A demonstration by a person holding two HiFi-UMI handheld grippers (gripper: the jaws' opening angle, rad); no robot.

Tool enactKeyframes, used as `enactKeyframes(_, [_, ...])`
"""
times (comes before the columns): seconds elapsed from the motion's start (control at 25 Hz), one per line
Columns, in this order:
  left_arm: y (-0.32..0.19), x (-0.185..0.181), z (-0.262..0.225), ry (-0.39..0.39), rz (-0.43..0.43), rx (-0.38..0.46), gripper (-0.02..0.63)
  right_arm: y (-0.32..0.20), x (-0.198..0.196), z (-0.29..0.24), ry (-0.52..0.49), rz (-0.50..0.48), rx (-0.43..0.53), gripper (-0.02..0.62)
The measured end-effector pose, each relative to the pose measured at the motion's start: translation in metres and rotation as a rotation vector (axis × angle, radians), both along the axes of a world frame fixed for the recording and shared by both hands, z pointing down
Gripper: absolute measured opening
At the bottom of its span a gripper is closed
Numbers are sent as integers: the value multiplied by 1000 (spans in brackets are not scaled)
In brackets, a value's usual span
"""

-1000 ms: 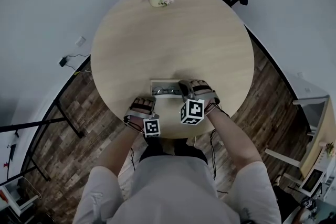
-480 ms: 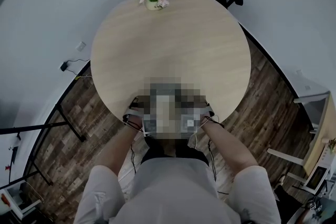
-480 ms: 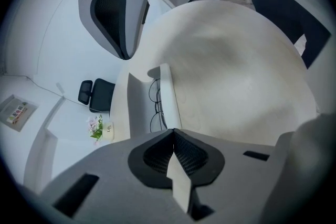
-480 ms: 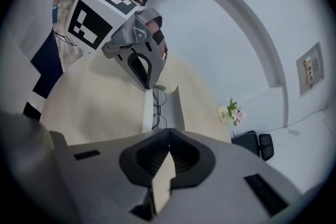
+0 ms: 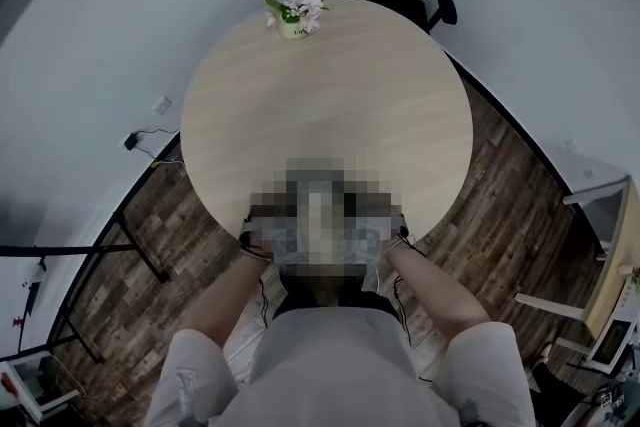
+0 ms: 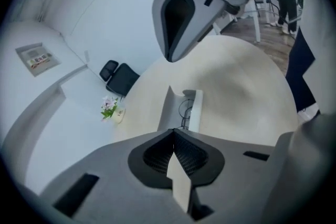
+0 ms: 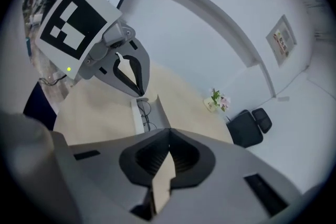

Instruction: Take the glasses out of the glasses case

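Seen from above, a round pale-wood table (image 5: 330,85) stands on dark plank flooring (image 5: 500,175), with a small pot of pink flowers (image 5: 297,10) at its far edge. The spot at the near edge where the person's arms meet cannot be made out. Only the gripper views show the slim white glasses case (image 6: 172,113) lying open on the table, thin dark-rimmed glasses (image 6: 185,112) still inside. The left gripper (image 6: 172,132) and right gripper (image 7: 168,135), smooth grey with ribbed black pads, each have jaws pressed together on nothing.
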State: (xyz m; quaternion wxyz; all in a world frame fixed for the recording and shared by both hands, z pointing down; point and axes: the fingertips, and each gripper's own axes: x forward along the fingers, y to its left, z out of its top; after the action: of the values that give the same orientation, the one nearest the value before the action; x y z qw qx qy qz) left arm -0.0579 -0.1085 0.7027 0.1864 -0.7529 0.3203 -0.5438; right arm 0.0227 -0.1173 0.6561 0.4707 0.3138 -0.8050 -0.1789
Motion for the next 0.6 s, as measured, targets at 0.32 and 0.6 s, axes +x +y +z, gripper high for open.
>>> enactKeyframes(0.32, [0,-24,-76,374,-325,31,9,1,18,-71,-295,214,0,14])
enactKeyframes(0.6, [20,-38,-156,864,-527,-10,9,16,35,-144,-604,385,-17,13])
